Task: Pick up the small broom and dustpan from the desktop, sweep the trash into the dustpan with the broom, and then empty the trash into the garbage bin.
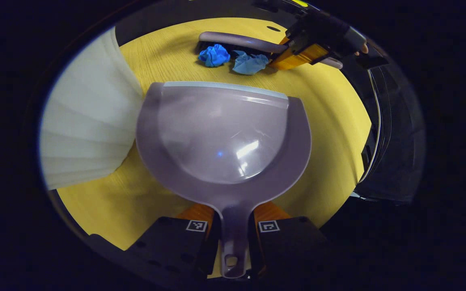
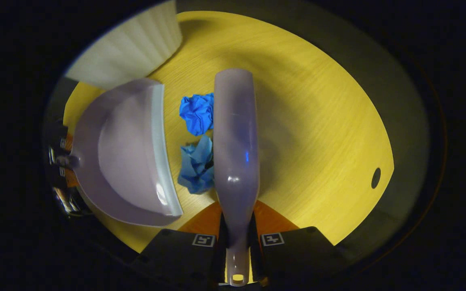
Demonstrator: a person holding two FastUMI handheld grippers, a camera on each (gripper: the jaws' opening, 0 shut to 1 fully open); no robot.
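My left gripper (image 1: 233, 232) is shut on the handle of the grey-purple dustpan (image 1: 225, 129), whose pale front lip faces two crumpled blue paper balls (image 1: 214, 55) (image 1: 250, 63) on the yellow desktop (image 1: 330, 121). Beyond them lies the small broom (image 1: 237, 40), held by my right gripper (image 1: 297, 54). In the right gripper view, my right gripper (image 2: 237, 242) is shut on the broom's handle; the broom (image 2: 235, 133) stands just right of the blue balls (image 2: 196, 113) (image 2: 195, 165), and the dustpan (image 2: 123, 153) sits to their left, held by the left gripper (image 2: 65, 159).
A white ribbed garbage bin (image 1: 87, 125) stands at the desk's left side, beside the dustpan, and shows at the upper left (image 2: 132, 48) in the right gripper view. A small dark hole (image 2: 375, 178) marks the desktop at the right. Dark booth surrounds the desk edge.
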